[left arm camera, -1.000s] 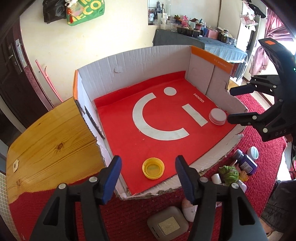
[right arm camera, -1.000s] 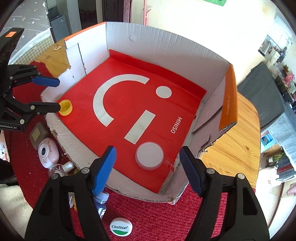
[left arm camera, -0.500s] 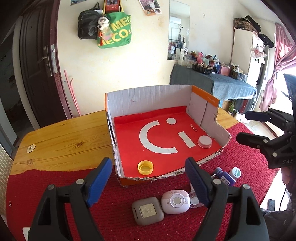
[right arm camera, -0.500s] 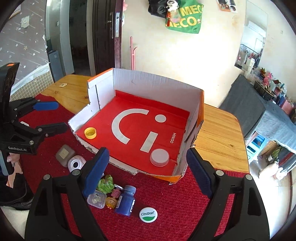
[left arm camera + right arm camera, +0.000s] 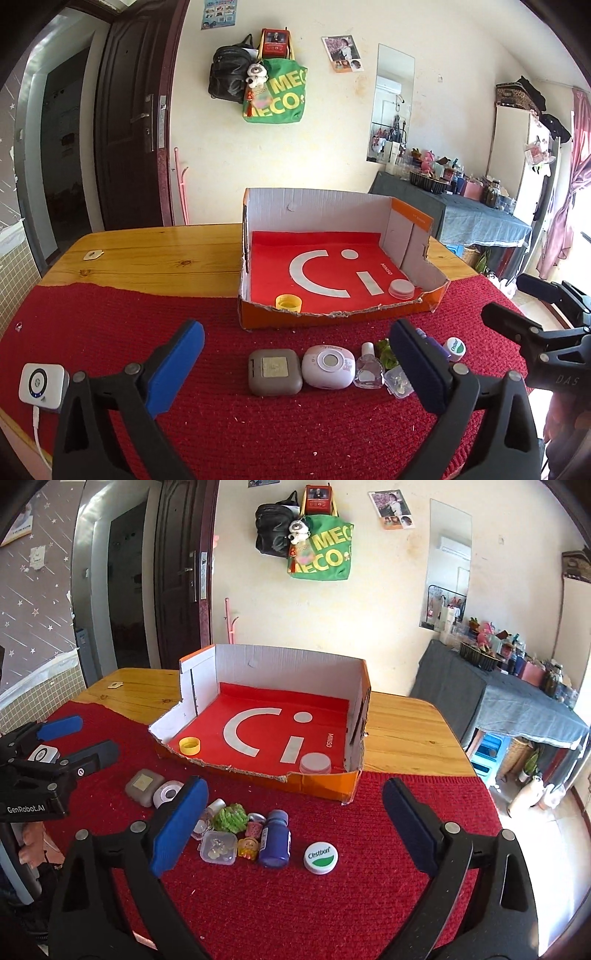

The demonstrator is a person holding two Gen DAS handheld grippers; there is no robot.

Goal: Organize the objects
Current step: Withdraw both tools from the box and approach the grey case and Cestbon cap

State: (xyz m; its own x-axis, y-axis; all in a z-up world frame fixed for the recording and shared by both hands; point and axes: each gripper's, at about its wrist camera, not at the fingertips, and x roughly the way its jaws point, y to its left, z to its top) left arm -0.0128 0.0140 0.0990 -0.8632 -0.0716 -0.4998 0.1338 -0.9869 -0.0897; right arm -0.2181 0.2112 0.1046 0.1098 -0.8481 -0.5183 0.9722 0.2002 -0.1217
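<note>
An open cardboard box (image 5: 343,316) (image 5: 321,781) with a red floor holds a yellow cap (image 5: 289,302) (image 5: 190,746) and a white lid (image 5: 401,288) (image 5: 315,763). In front of it on the red mat lie a grey case (image 5: 274,372) (image 5: 143,787), a pink round case (image 5: 328,366), a small glass bottle (image 5: 368,367), a clear box (image 5: 218,847), a green ball (image 5: 231,818), a blue bottle (image 5: 275,839) and a white-green lid (image 5: 320,857). My left gripper (image 5: 295,369) and right gripper (image 5: 293,827) hang above the mat, jaws opening, nothing between them.
A white device with a cable (image 5: 43,384) lies at the mat's left edge. The wooden table (image 5: 155,254) extends behind the box. A dark door (image 5: 133,122) and a cluttered side table (image 5: 476,218) stand beyond. A hand (image 5: 35,843) holds the left gripper.
Both grippers have pulled back from the box and levelled out, their jaws spreading wider. The yellow cap and white lid stay in the box. The row of small items has come into view.
</note>
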